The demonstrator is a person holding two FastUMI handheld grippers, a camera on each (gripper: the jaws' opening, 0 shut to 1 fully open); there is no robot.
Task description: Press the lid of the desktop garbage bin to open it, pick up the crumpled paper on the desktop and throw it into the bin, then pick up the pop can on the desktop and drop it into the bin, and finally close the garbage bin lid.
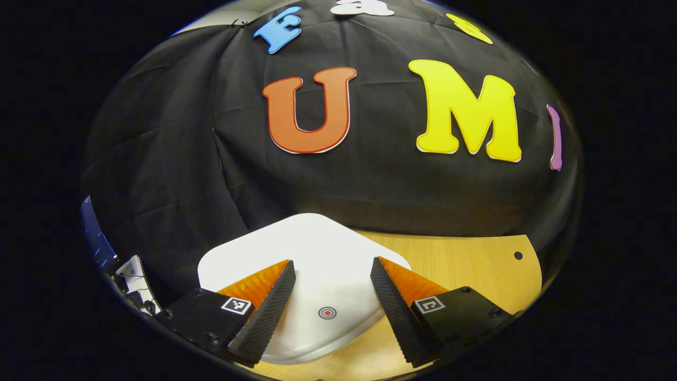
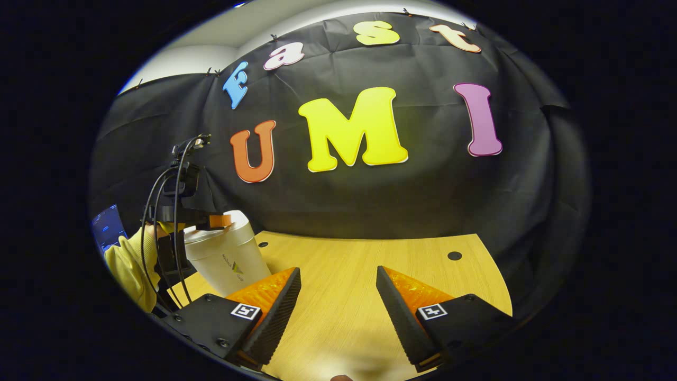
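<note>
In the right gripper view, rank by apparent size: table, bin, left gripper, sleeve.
1. Table, largest by far.
2. Bin, though partly hidden.
3. Left gripper with its cables and the sleeve look alike; both are partly hidden, so I won't rank them.

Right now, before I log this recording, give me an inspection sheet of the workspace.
Surface: wooden desktop, with round holes.
Job's things: white bin at the desk's left end, lid down; red-ringed mark on the lid near its front edge. Paper and can: nothing seen.
Clutter: nothing seen.
Grippers: left tool open just above the lid, whether touching is unclear; right tool open over bare desk.
Cables: black cables loop on the left tool, held by a yellow-sleeved hand.
Surroundings: black cloth wall; blue screen far left.
</note>
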